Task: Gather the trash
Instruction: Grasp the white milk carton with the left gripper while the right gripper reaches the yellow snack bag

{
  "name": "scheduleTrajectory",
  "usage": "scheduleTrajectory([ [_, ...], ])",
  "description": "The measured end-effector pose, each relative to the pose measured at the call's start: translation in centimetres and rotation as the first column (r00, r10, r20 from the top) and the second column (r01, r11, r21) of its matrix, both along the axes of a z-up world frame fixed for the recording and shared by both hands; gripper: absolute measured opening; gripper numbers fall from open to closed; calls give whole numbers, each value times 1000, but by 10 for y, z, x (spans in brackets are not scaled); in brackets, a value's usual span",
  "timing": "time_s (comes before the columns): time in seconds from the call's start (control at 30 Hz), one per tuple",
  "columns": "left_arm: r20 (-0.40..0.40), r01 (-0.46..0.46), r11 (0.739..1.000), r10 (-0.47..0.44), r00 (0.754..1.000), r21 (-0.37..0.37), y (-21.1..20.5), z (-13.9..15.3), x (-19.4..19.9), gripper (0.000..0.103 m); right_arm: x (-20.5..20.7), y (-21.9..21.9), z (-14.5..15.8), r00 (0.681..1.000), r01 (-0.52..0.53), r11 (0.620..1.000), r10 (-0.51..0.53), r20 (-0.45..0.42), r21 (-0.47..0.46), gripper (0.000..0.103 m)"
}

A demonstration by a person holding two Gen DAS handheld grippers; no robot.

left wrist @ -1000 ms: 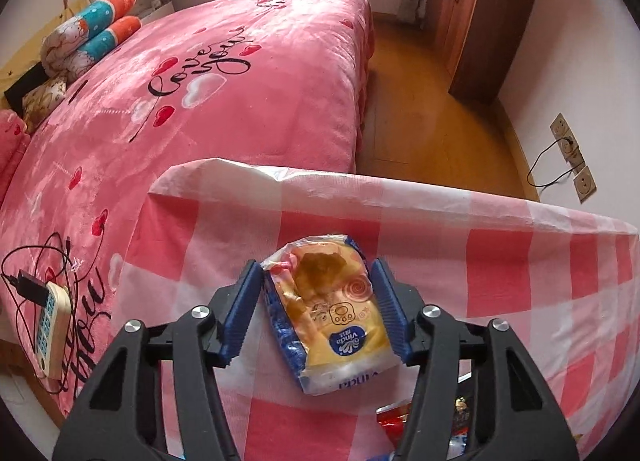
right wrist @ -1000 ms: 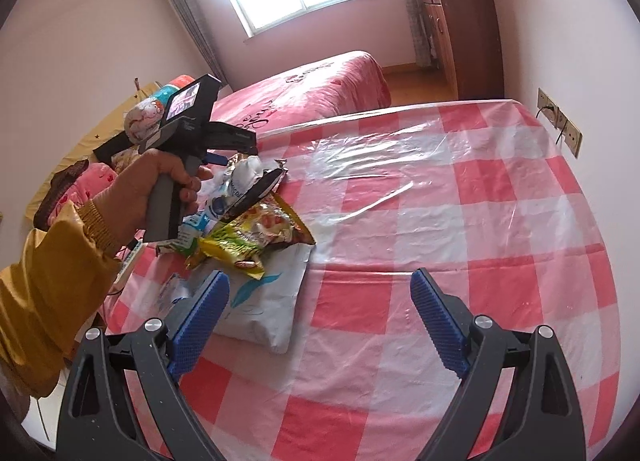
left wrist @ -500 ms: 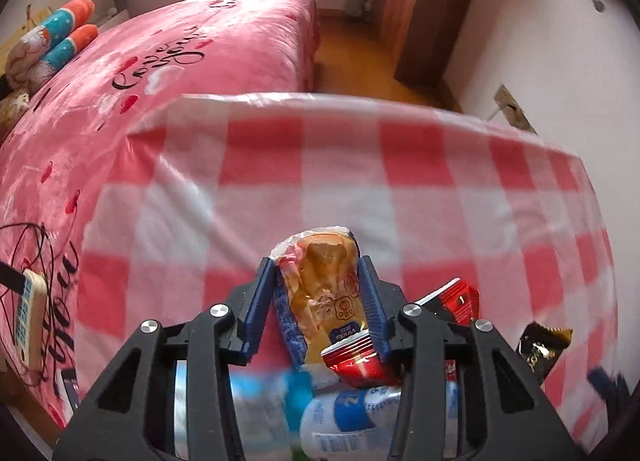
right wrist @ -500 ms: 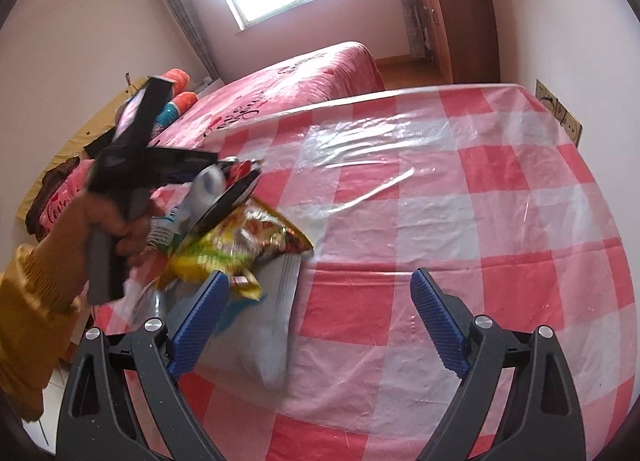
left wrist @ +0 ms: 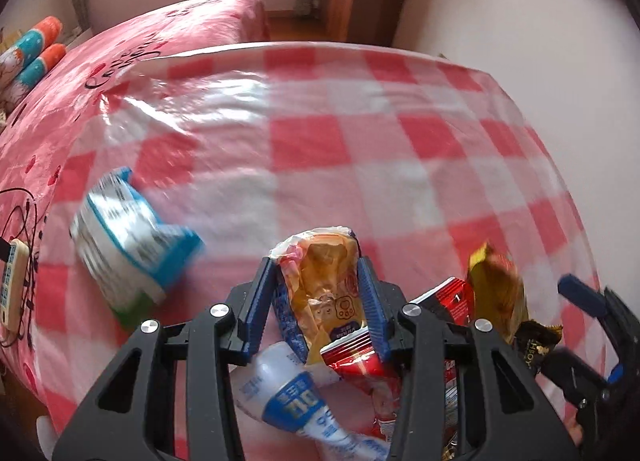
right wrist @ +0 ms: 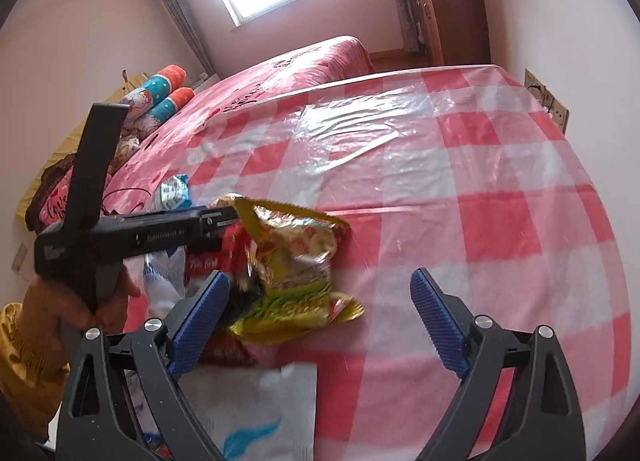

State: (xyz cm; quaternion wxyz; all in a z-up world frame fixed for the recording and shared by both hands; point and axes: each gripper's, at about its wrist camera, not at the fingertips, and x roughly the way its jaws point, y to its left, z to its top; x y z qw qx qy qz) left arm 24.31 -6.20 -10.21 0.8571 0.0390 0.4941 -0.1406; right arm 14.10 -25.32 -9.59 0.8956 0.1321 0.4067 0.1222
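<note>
Both wrist views, downward, sharing checked table (left wrist: pixel 320 141)

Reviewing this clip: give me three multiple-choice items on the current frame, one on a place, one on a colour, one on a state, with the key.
1. Where does the green-and-yellow snack bag lie?
A. on the bed
B. on the checked tablecloth
C. on the floor

2. What colour are the tablecloth's squares?
A. red and white
B. blue and white
C. green and yellow

3. What is the state of the left tool?
A. open and empty
B. shut on the orange tissue pack
C. out of view

Key: 1 B, the bag rests on the cloth by the trash pile. 2 A, both views show red and white squares. 3 B, the orange tissue pack sits pinched between the blue pads.
</note>
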Motion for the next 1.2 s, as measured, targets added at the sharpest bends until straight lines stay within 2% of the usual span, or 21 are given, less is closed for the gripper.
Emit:
scheduleTrajectory([
  [0.23, 2, 42, 998, -42, 999, -42, -9, -1, -40, 44, -34, -4, -3, 1000, 6, 999, -6, 1, 43, 91],
  [0.3, 18, 47, 998, -46, 999, -47, -10, -1, -48, 44, -38, -4, -4, 1000, 10, 1000, -9, -8, 25, 91],
  [0.37, 44, 41, 998, -39, 998, -54, -7, 3, -53, 45, -44, -7, -5, 1000, 21, 999, -21, -10, 47, 91],
  [0.57, 135, 16, 992, 1, 991, -125, 14, 36, -70, 52, -66, -7, -9, 999, 2, 991, 3, -38, 131, 91],
  [0.6, 148, 12, 991, 8, 989, -134, 19, 43, -73, 55, -69, -5, -11, 999, -3, 990, 9, -42, 140, 91],
  [0.67, 150, -7, 988, 30, 988, -153, 30, 54, -82, 58, -75, 0, -13, 999, -20, 989, 27, -46, 149, 91],
  [0.8, 96, -29, 984, 46, 994, -174, 49, 58, -104, 62, -83, 16, -9, 998, -53, 992, 56, -22, 116, 91],
  [0.97, -56, -104, 967, 94, 994, -234, 67, 35, -120, 62, -93, 28, -5, 998, -70, 995, 69, 14, 67, 91],
  [1.1, -99, -137, 957, 115, 988, -255, 65, 20, -118, 62, -94, 27, -5, 998, -63, 996, 61, 24, 64, 91],
  [1.2, -97, -166, 958, 147, 984, -235, 59, 12, -111, 62, -96, 27, -4, 998, -60, 997, 58, 32, 56, 91],
])
